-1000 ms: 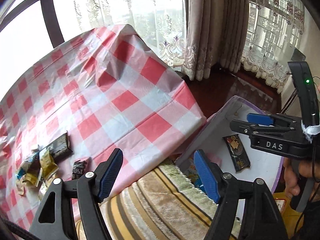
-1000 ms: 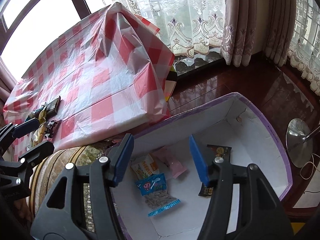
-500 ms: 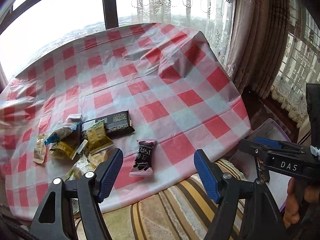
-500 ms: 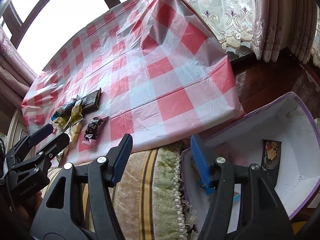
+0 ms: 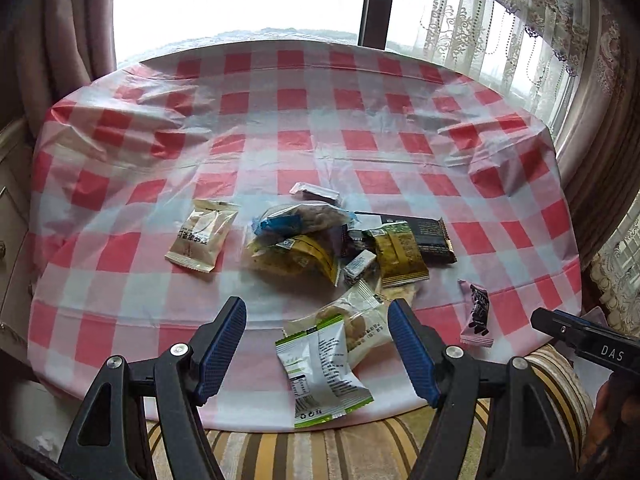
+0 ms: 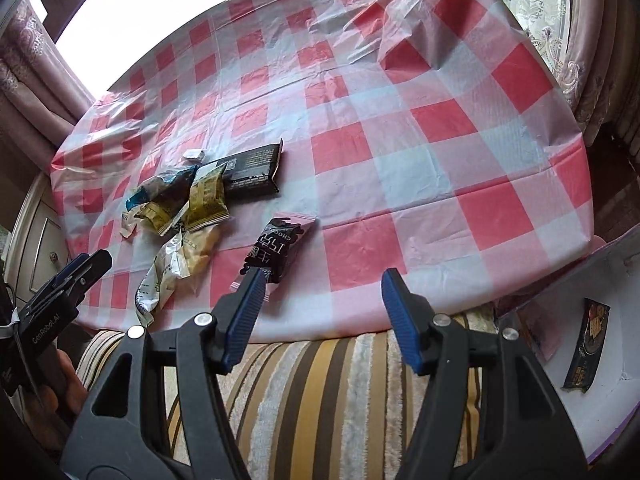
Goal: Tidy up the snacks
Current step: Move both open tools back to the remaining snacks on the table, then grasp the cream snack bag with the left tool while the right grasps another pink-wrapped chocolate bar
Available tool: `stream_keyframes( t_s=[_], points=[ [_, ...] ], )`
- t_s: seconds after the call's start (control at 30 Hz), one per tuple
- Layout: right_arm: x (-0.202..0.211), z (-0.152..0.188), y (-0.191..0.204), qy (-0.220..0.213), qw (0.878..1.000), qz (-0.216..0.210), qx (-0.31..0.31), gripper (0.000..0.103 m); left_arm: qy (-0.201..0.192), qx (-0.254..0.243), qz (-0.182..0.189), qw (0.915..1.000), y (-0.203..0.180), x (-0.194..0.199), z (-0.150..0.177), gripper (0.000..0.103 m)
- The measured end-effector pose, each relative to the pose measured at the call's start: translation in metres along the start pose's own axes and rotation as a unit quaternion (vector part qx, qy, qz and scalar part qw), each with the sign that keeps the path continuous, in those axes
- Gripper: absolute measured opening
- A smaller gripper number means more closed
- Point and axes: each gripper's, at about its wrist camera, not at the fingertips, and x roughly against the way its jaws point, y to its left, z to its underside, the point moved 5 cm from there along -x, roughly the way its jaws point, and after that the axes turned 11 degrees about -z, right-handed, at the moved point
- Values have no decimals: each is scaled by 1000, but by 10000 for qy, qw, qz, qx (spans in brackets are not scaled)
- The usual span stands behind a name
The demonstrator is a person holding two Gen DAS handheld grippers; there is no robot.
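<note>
now | left gripper agape over snacks | right gripper empty, agape

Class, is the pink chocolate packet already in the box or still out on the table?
Out: the pink chocolate packet lies on the checked tablecloth, apart from the box.

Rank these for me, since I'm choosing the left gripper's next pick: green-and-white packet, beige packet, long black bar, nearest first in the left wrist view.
1. Green-and-white packet, between the fingers of the left gripper.
2. Beige packet, farther, left.
3. Long black bar, farther, right; too close to call against the beige one.
</note>
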Motion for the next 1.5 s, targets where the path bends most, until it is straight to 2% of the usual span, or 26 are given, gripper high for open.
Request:
stream_keyframes(
  t_s=[0.13,0.33,0.5,0.67,1.07,1.13,1.23,1.3,1.5],
  points=[
    [-18,-4,14,107,9999,-24,102,64,25,255,-75,9996,30,-13,-3,74],
    [-40,-5,22,299,9994,17,171,63,201,706,87,9973,64,-36,-8,74],
    [-54,-6,17,428,9991,-6,32,55,338,913,52,9952,87,-57,-15,74],
    [-63,-7,16,532,9986,30,19,52,484,1032,12,9935,101,-83,-23,74],
    [-75,-12,20,551,9979,264,206,44,731,653,170,9950,102,-140,-39,74],
    [-76,-12,20,548,9975,345,274,42,650,553,183,9962,101,-142,-42,74],
    [-77,-13,21,544,9969,438,355,36,557,372,144,9977,97,-143,-44,68],
    [-77,-13,22,546,9967,464,395,32,531,262,-11,9982,96,-143,-44,58],
    [-77,-12,23,554,9963,477,460,28,510,179,-76,9985,96,-139,-40,53]
  ],
)
